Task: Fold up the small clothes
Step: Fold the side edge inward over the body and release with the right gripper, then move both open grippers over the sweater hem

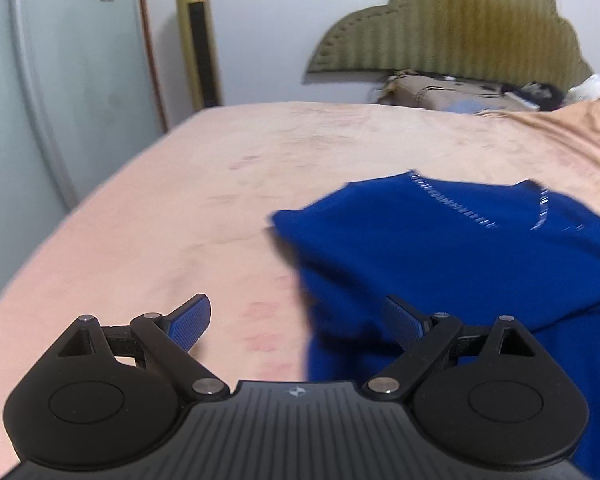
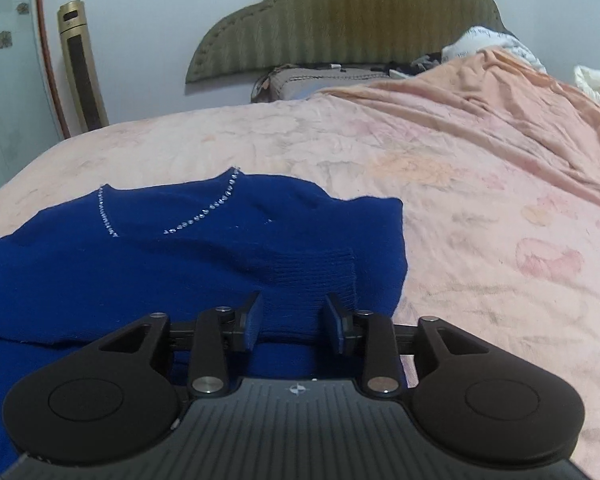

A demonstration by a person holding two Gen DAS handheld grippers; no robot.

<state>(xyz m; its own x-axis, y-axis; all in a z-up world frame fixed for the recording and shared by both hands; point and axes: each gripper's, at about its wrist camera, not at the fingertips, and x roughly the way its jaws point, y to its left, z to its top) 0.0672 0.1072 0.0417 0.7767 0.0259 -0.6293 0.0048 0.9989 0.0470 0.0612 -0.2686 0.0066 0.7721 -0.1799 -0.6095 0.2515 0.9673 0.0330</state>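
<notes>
My view: royal-blue knit sweater (image 2: 180, 256) with silvery rhinestone neckline (image 2: 204, 212), pale pink floral-print bedsheet (image 2: 460, 200), olive ribbed headboard (image 2: 340, 20), gold-and-black tower fan (image 2: 82, 64), black grippers with blue pads (image 1: 190, 324).

Soft, even indoor light, rather dim, with no glare and only faint shadows. The left wrist view is motion-blurred, smearing the sweater (image 1: 440, 248). The right wrist view is sharper. Fisheye bending curves the bed (image 2: 460, 184) edges; corners go dark.
</notes>
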